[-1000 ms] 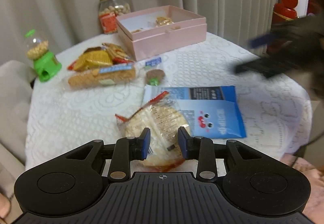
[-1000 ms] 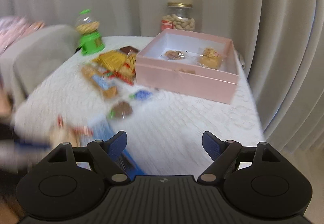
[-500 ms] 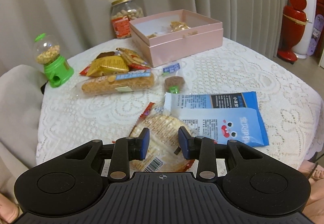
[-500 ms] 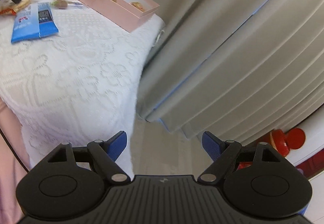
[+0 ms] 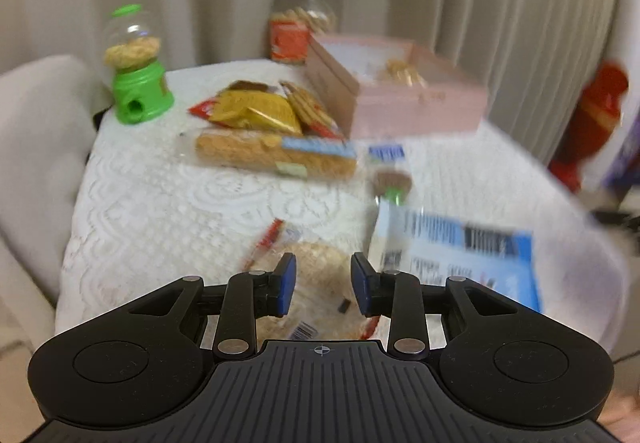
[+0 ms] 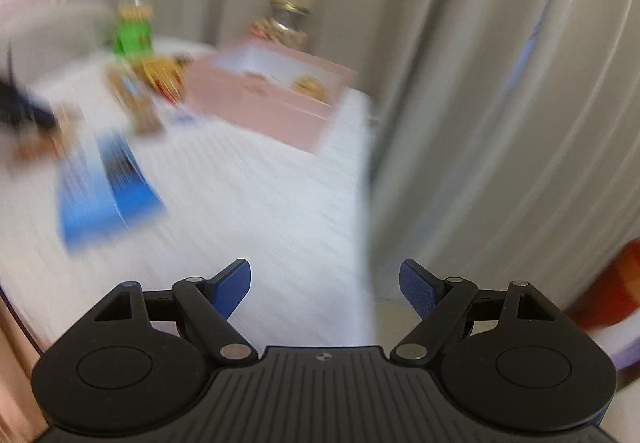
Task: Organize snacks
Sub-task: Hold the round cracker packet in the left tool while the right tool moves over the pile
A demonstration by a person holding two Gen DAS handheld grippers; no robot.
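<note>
Clear plastic around a round pale cracker: the wrapped rice cracker (image 5: 316, 283) sits between the fingers of the left gripper (image 5: 323, 285), which are drawn close on either side of it. Clamped on it or merely straddling: cannot tell, the view is smeared. Red seam end of the wrapper points away from the gripper and to its left; barcode end lies toward the gripper body.

Landmark: pink box (image 5: 400, 107), open-topped, at the far side of the table (image 5: 160, 203). It already holds at least one small snack. From the cracker the box lies ahead and to the right. Between cracker and box lie the blue packet (image 5: 460, 255), a small brown sweet (image 5: 394, 179) and a long biscuit pack (image 5: 276, 155).

Right gripper (image 6: 325, 289) is empty, fingers wide apart, over the table's near edge; the box is ahead and left of it, well apart. Heavy blur in that view.

Judgement: left hand has the cracker and does the carry to the box; path must clear the blue packet.
</note>
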